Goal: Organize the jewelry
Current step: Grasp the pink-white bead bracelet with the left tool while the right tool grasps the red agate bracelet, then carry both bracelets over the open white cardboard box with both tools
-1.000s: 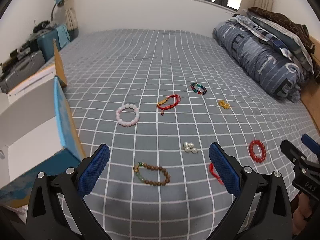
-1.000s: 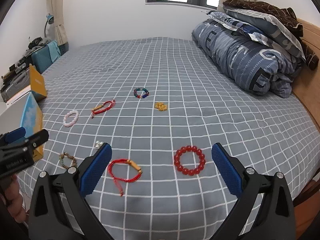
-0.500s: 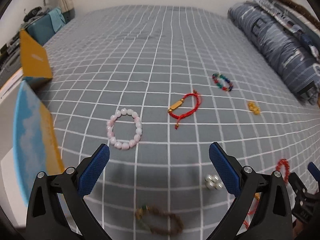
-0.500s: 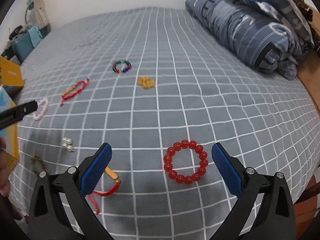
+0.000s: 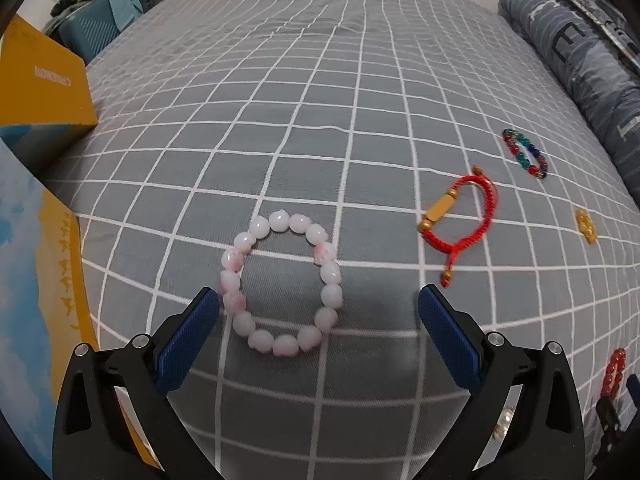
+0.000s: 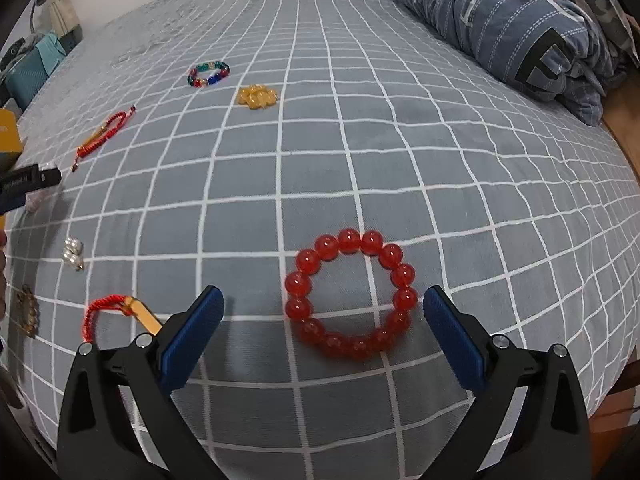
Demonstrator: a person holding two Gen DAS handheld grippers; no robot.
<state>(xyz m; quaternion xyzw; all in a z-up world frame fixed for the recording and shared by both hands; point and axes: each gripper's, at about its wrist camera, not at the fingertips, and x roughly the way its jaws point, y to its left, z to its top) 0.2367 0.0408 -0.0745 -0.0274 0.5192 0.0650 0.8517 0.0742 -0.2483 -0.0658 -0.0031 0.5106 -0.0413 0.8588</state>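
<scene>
Jewelry: several bracelets and small pieces lie scattered on the grey checked bedspread [image 5: 360,92]; nothing is lifted or stowed yet.
Left gripper [image 5: 320,312]: jaws spread wide, holding nothing, low over the bed.
Left target: pink bead bracelet [image 5: 282,286] lies flat between the fingers, its left edge just beside the left fingertip [image 5: 206,304], the right finger well clear.
Right gripper [image 6: 322,312]: jaws spread wide, empty.
Right target: red bead bracelet [image 6: 350,292] lies flat between the fingers, nearer the right one.
Near left: red cord bracelet [image 5: 460,216] just beyond; multicolour bracelet [image 5: 524,152] and small yellow piece [image 5: 586,224] farther right.
Near right: second red cord bracelet [image 6: 116,312] beside the left finger; pearls [image 6: 73,254] and brown bead bracelet [image 6: 28,312] at the left edge.
Box [image 5: 40,264]: open cardboard box at the left of the bed, the likely destination.
Risk 1: off-centre closing could push a bracelet sideways instead of pinching it.
Risk 2: round beads may roll off the pads; the soft bedding gives way under pressure.
Risk 3: a pinch taken too low may catch fabric.
</scene>
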